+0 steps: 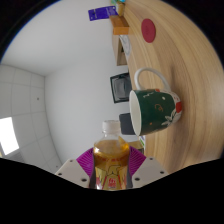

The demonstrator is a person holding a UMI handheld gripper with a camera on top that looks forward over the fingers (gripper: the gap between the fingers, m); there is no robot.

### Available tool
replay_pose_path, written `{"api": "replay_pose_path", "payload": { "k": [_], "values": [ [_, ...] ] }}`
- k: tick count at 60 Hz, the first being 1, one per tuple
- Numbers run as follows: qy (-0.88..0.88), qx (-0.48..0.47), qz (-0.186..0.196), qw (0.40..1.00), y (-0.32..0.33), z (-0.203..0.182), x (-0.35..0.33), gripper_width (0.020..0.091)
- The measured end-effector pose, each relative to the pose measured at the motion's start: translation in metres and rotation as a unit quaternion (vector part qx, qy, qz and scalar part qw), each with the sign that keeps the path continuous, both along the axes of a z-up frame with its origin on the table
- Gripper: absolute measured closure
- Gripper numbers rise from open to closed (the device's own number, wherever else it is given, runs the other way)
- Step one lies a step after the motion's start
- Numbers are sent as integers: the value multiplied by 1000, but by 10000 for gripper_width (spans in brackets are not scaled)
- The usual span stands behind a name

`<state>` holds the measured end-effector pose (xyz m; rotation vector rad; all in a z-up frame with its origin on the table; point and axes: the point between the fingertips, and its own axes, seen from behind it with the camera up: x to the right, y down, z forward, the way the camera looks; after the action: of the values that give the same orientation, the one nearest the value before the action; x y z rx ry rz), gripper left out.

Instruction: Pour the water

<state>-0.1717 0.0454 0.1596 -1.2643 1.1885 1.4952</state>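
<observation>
Two purple pads [84, 160] of your gripper [111, 168] press on a bottle [110, 158] of amber liquid, white cap pointing forward. Landmark: the green mug [154, 105]. It stands just beyond the bottle, slightly right, mouth open toward the cap, handle on its far side. Bottle's long axis runs from the gripper toward the mug; judgement: tipping forward should reach the rim. Wooden counter [190, 60] carries the mug; beyond the mug lie a red coaster [150, 30] and a purple box [99, 13], against a white wall.

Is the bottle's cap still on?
Yes: the bottle, held between the gripper fingers, shows a white cap in place, near the green mug.
</observation>
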Motion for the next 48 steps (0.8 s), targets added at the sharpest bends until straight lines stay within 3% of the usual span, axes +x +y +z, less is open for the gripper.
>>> {"api": "replay_pose_path", "payload": {
  "k": [18, 25, 31, 39, 44, 48],
  "values": [
    [195, -23, -12, 980, 12, 2, 13, 682],
    [167, -31, -1, 985, 10, -2, 3, 684],
    [60, 4, 9, 998, -1, 19, -2, 682],
    [-186, 98, -59, 976, -22, 99, 40, 682],
    [-351, 156, -136, 913, -33, 156, 96, 682],
    [-466, 173, -190, 847, -42, 179, 140, 679]
  ]
}}
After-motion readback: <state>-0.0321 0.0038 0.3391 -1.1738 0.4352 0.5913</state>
